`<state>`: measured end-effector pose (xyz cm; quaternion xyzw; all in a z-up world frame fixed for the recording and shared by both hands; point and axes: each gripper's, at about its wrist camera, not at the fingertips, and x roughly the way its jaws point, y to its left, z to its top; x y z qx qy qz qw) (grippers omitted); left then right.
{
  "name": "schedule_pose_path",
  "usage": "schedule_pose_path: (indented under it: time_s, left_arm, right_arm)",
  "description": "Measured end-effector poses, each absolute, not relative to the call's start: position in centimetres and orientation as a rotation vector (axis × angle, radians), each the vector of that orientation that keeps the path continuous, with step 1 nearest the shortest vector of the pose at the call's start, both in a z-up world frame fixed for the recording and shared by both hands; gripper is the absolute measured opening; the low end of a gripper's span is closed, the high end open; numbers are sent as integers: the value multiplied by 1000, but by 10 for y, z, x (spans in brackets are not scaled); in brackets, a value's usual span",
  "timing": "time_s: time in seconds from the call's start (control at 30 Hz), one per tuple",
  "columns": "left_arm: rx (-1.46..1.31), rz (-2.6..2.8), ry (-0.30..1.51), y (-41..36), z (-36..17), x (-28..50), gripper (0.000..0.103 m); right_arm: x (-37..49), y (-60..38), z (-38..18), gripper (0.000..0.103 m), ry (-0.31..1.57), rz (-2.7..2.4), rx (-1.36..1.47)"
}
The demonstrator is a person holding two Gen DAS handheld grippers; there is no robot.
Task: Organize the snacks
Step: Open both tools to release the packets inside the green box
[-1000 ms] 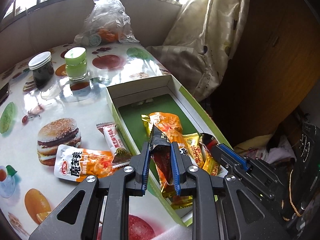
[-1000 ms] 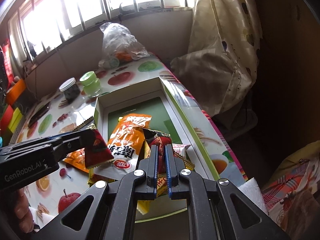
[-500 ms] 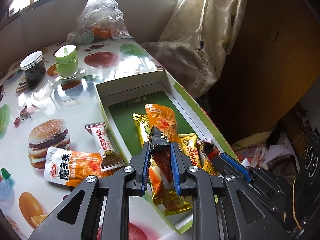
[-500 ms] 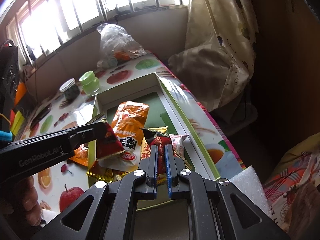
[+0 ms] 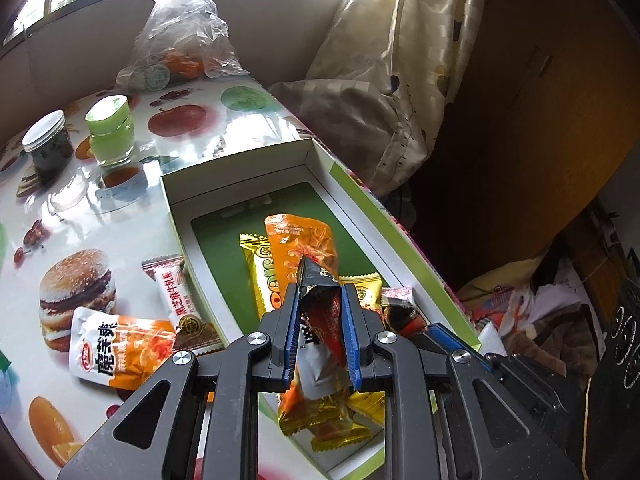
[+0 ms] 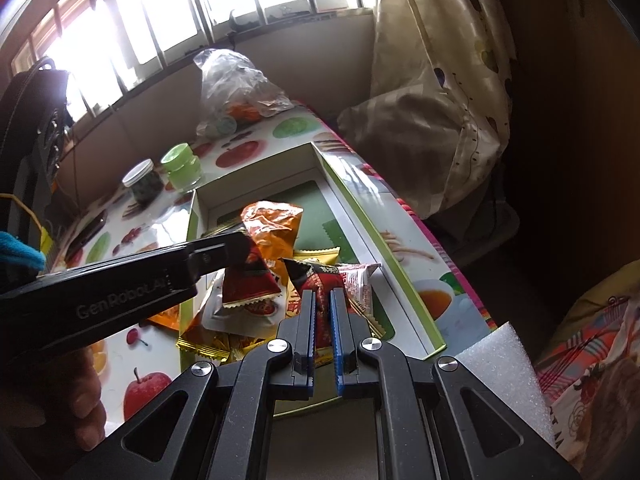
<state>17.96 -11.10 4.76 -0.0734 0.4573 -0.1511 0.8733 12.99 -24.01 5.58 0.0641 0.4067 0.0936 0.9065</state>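
Fruit-print table [image 5: 80, 208] | both hand-held grippers clamp dark-red packets over green box [image 5: 360, 196]

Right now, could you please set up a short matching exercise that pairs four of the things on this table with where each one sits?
Things:
1. green-lidded jar
2. orange and white snack pouch
3. dark red snack packet
4. clear plastic bag

Places:
A. clamped in the left gripper, above the box
B. far end of the table, under the window
C. flat on the table, next to the printed burger
D. upright beside the white-lidded dark jar

Pairs: 1-D, 2-C, 3-A, 4-B
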Motion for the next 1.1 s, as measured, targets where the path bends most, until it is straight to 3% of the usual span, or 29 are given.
schedule_pose_path:
  time_s: [0.57,0.7,0.83,1.1]
  left_arm:
    - [-134,-329,961,-119,48,187,22]
    - [-133,-323,957,-119,49,188,24]
    - [-119,-312,949,-118,50,187,37]
    - [-120,-305,919,-113,57,184,38]
  right_arm:
    - [139,-241,54,9,827,195,138]
    - [140,-239,54,12,830,198,139]
    - [141,-239,53,16,837,194,134]
    - [141,-236,54,30,832,192,114]
